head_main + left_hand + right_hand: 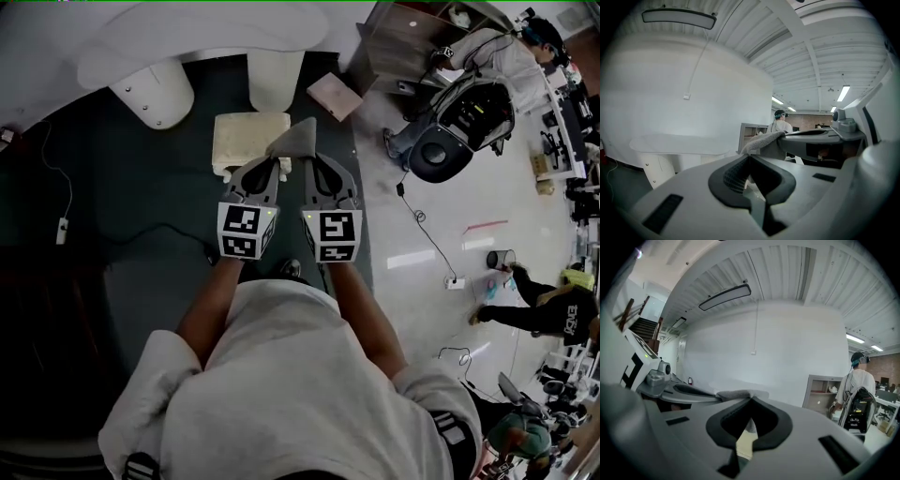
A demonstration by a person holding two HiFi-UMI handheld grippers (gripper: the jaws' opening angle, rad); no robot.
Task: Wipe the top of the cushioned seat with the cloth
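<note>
The cushioned seat [246, 139] is a cream square pad on the dark carpet, just ahead of both grippers. A grey cloth [298, 139] hangs in a peak over its right edge. My left gripper [277, 163] and right gripper [312, 159] sit side by side, tips close together at the cloth's lower edge. In the left gripper view the cloth [761, 140] runs from my own closed jaw tips [749, 157] across to the other gripper. In the right gripper view the cloth [736, 393] lies at my shut jaw tips [751, 401], with the cream seat [746, 444] showing below.
Two white table pedestals [150, 92] [275, 75] stand just beyond the seat. A flat cardboard box [334, 96] lies at the carpet edge on the right. A cable with a power strip [62, 230] runs at the left. People and an office chair [439, 150] are at the right.
</note>
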